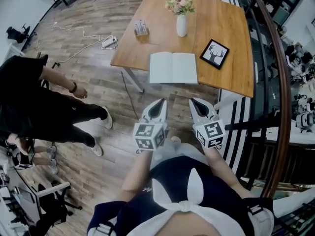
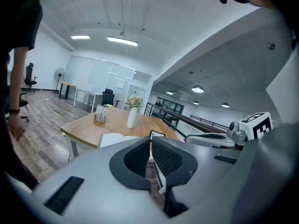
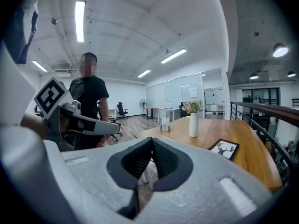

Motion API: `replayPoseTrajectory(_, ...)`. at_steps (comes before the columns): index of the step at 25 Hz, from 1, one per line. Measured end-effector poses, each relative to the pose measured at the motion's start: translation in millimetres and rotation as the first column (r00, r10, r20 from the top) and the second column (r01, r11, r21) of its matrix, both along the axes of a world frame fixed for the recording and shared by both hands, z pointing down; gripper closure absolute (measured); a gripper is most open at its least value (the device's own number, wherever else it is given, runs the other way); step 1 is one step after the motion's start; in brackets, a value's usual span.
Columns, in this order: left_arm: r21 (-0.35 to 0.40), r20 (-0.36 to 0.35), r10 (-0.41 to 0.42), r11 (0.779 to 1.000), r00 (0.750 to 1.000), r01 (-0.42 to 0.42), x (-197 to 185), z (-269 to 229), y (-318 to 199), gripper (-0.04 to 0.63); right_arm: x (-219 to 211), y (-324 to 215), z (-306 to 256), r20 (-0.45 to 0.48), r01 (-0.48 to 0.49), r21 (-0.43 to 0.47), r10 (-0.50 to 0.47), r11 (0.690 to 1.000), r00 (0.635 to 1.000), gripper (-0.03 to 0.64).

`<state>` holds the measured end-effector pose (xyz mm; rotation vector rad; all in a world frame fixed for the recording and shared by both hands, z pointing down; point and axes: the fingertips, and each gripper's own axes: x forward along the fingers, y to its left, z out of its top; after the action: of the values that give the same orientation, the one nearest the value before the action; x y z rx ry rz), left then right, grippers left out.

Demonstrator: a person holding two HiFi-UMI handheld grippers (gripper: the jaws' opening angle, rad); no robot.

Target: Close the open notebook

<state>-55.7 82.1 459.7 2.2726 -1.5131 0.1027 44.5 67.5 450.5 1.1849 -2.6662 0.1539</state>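
Observation:
An open notebook (image 1: 173,68) with white pages lies flat at the near edge of a wooden table (image 1: 231,48). In the head view my left gripper (image 1: 161,103) and right gripper (image 1: 194,102) hang side by side in the air, short of the table, their tips pointing toward the notebook. Both are shut with nothing between the jaws. In the left gripper view the notebook (image 2: 112,138) shows just past the left gripper (image 2: 150,140). The right gripper (image 3: 152,140) hides the notebook in its own view.
On the table stand a white vase of flowers (image 1: 181,14), a framed deer picture (image 1: 214,53) and a small holder (image 1: 141,29). A person in black (image 1: 29,102) stands on the wooden floor at left. A railing (image 1: 275,92) runs along the right.

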Motion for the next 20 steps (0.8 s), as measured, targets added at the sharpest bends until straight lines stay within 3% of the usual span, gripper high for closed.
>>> replayPoseTrajectory(20,-0.087,-0.102,-0.077,0.994,0.992,0.069,-35,27,-77,0.566,-16,-76,16,0.002,0.009,-0.047,-0.009,0.999,1.000,0.618)
